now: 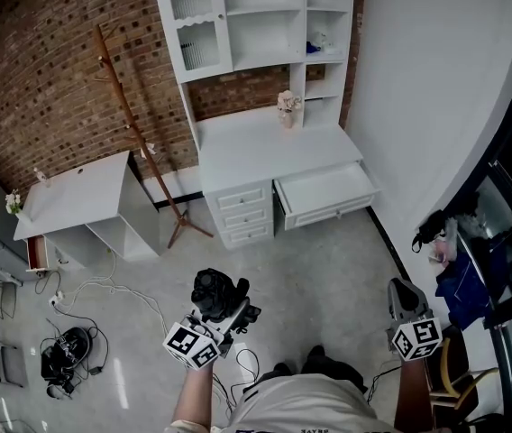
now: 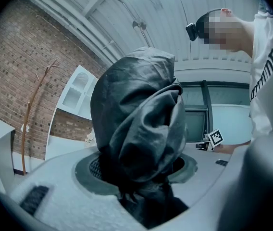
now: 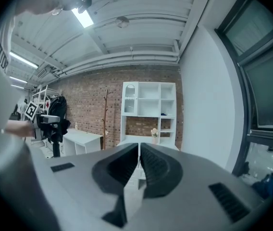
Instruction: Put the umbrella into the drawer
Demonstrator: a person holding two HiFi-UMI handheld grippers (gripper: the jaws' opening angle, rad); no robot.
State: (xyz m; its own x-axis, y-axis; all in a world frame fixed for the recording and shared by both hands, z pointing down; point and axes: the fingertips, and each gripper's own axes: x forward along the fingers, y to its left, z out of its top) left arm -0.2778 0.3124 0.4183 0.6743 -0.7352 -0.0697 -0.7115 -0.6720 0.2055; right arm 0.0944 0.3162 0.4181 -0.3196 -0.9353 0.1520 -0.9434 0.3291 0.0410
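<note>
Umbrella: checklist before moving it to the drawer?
1. Left gripper closed on umbrella: ok.
2. Umbrella folded into a bundle: ok.
3. Drawer pulled out of the desk: ok.
4. Room in the drawer: ok, inside looks bare.
5. Drawer within reach: not ok, a stretch of floor lies between.
6. Right gripper free: ok, shut, nothing in it.

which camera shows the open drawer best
The head view: the open drawer is fully visible from above. In the right gripper view the right hand-held gripper, shut, covers it; in the left gripper view the umbrella hides it.
</note>
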